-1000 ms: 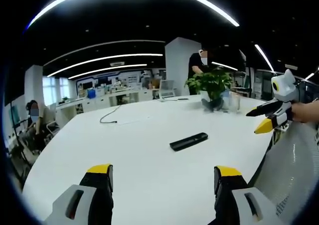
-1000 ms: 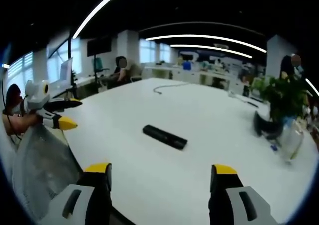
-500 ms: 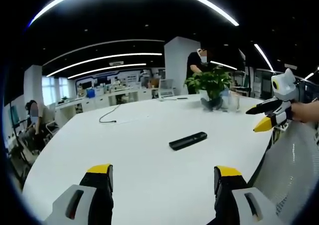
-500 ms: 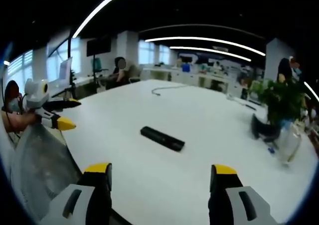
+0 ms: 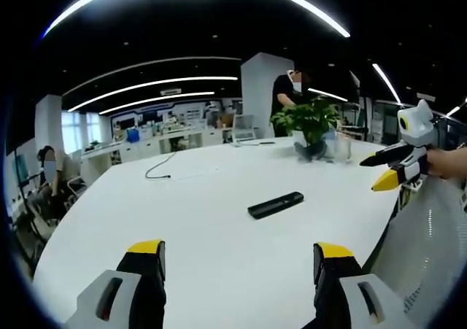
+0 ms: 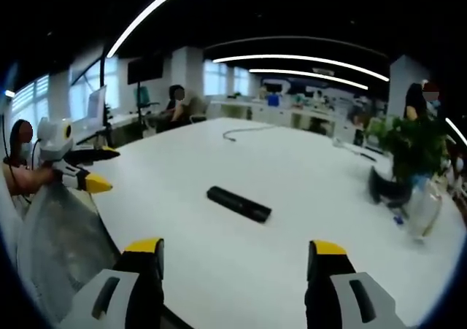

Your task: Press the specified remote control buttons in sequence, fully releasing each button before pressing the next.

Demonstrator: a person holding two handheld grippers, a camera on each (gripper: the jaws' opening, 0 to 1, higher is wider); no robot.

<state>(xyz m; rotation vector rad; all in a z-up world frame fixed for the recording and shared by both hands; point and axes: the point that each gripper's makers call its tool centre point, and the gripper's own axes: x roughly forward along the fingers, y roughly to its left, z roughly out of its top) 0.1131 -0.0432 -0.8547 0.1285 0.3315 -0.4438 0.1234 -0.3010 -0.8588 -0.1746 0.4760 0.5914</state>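
A: What is lying on the desk (image 5: 219, 219)?

B: One black remote (image 5: 275, 205) is lying flat near the middle of the white desk, with bare desk all around it. In the right gripper view, the remote (image 6: 238, 203) is sitting ahead of the fingers and well apart from them.

A: How many grippers are showing?

B: Two. The left gripper (image 5: 239, 260) is hovering over the near edge of the desk, its two yellow-tipped fingers (image 5: 148, 250) standing wide apart and holding nothing. The right gripper (image 6: 237, 260) is doing the same, fingers spread wide and empty. Each one is also showing from the side in the other's view, held by a hand (image 5: 446, 161) at the desk's edge, away from the remote.

A: Anything else on the desk?

B: One potted plant (image 5: 310, 125) is standing at the far side, with one clear glass vessel (image 6: 425, 206) just beside it, and one dark cable (image 5: 158, 168) is trailing across the far part. Two people are sitting in the background, and one is standing behind the plant.
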